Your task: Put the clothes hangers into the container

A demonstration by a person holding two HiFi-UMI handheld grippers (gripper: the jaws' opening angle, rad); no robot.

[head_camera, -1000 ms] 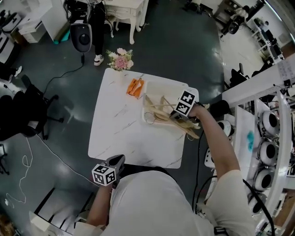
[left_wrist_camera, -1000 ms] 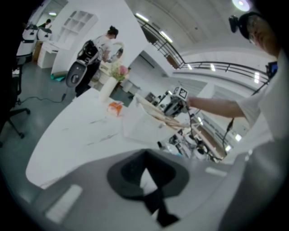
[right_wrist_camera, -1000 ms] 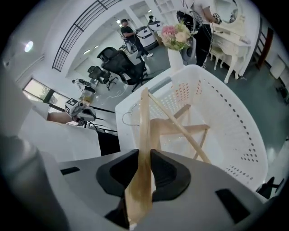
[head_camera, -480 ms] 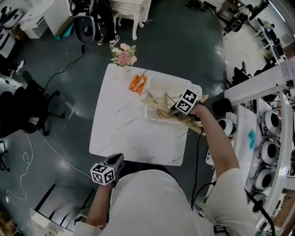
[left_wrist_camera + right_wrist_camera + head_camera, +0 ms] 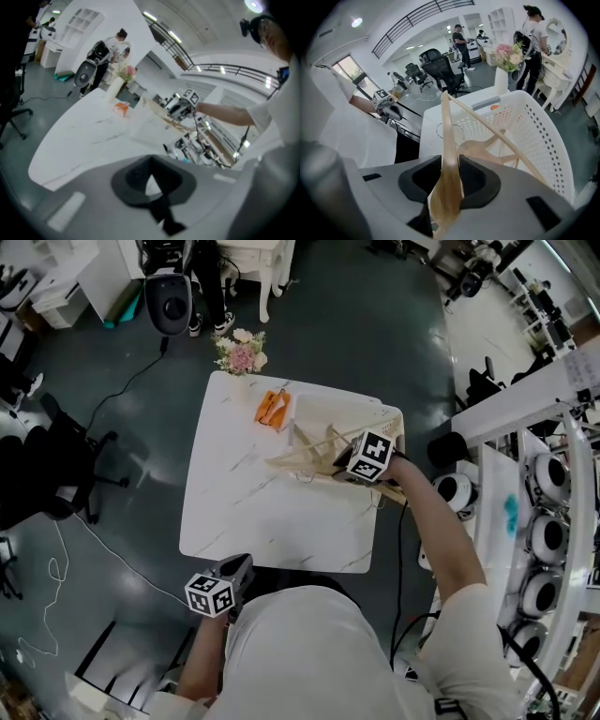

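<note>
Task midway: right gripper (image 5: pixel 450 171) clamps hanger (image 5: pixel 445 126) partly over basket (image 5: pixel 539 136); second hanger (image 5: pixel 480 150) lies inside. Drop pending. Idle left gripper (image 5: pixel 149 180): jaws together, empty.

The head view is looking steeply down over the table (image 5: pixel 239 502); the left gripper view is facing across it from the near edge, the right gripper view from close at the right edge.

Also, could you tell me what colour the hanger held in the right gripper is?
The hanger is pale tan wood, clearest in the right gripper view.
</note>
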